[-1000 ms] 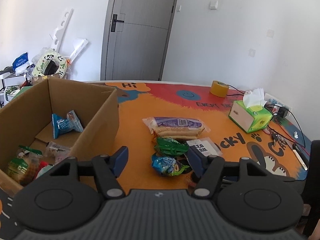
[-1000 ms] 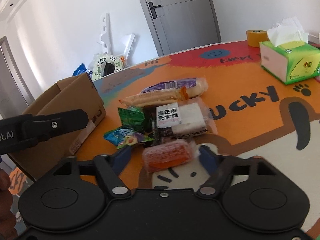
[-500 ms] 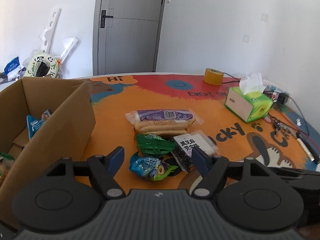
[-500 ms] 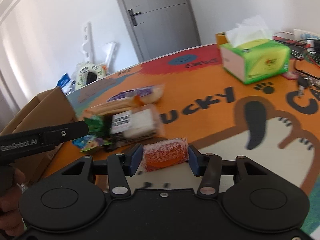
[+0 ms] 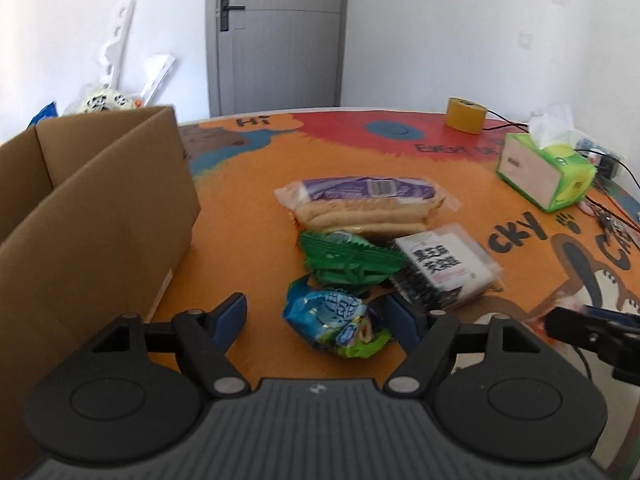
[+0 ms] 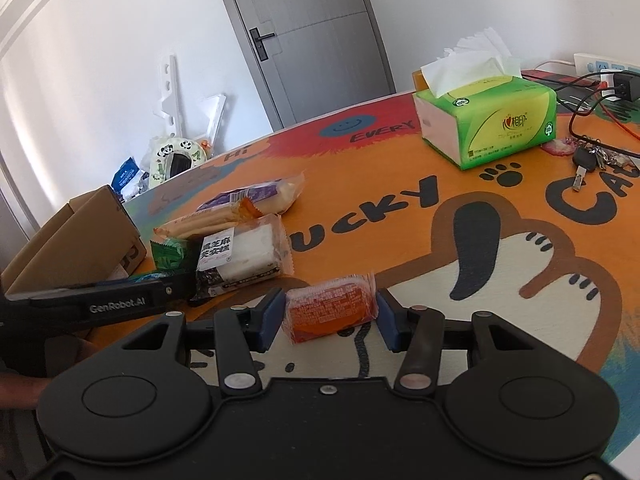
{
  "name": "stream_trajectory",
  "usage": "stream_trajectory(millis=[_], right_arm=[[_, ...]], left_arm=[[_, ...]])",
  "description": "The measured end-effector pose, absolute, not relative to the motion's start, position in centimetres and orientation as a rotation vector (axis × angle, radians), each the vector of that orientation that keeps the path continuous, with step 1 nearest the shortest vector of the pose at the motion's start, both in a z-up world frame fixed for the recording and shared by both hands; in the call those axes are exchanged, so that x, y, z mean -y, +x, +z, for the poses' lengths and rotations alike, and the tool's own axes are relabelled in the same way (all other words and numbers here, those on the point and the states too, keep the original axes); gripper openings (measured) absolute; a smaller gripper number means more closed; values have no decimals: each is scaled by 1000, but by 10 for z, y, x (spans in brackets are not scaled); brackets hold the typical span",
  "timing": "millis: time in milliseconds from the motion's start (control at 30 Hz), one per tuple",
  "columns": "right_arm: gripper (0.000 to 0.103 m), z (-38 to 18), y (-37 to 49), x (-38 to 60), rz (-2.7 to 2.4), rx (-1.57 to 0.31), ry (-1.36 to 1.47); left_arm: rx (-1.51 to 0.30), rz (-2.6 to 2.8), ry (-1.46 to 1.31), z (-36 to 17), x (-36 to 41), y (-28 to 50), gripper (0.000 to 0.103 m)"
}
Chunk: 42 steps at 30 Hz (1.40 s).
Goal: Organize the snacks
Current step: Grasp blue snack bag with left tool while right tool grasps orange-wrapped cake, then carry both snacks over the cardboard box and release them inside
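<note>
Orange crinkly snack packet (image 6: pixel 329 307) clamped in right gripper (image 6: pixel 329 317), left gripper (image 5: pixel 316 318) spread apart.

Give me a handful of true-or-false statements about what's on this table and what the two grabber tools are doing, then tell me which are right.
1. The right gripper holds an orange snack packet between its fingers. True.
2. The left gripper is shut tight on the green snack packet. False: its fingers are open, with the blue snack packet lying between them.
3. The cardboard box stands to the left of the loose snacks. True.
4. The tissue box is blue. False: it is green.
5. The roll of tape sits inside the cardboard box. False: it stands on the table mat, at the far side.
</note>
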State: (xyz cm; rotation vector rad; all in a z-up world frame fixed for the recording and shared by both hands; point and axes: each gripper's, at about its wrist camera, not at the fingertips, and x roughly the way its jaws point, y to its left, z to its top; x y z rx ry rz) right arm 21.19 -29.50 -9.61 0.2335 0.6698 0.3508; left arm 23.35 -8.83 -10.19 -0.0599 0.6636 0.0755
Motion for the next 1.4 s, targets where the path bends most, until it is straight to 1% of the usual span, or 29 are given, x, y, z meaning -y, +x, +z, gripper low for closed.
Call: stream_trajectory(millis=[67, 100, 133, 167, 200, 233, 267, 367, 633, 900, 1400], right_arm=[[50, -96, 211, 295, 352, -668, 232], [50, -96, 211, 295, 351, -667, 231], [50, -96, 211, 294, 350, -667, 229], [50, -96, 211, 294, 348, -667, 230], [50, -96, 211, 294, 345, -668, 230], [50, -96, 211, 294, 341, -670, 231], [50, -95, 210, 294, 336, -671, 232], [49, -94, 208, 292, 325, -674, 229], [48, -90, 198, 285, 327, -682, 231], [48, -73, 185, 275, 352, -642, 220], [47, -44, 173, 240, 417, -582, 198]], left_arm=[[-652, 77, -42, -104, 90, 233, 73], [-653, 81, -37, -104, 90, 233, 69], [-650, 81, -39, -103, 90, 233, 65], [-647, 77, -43, -103, 89, 232, 54], [-644, 80, -37, -102, 89, 231, 45], [-641, 76, -49, -102, 87, 228, 42], [-639, 72, -62, -101, 85, 227, 36], [-634, 65, -97, -99, 81, 219, 28], [-612, 16, -141, -87, 79, 198, 26], [-549, -39, -158, -62, 80, 176, 26], [-438, -22, -165, -17, 52, 149, 26]])
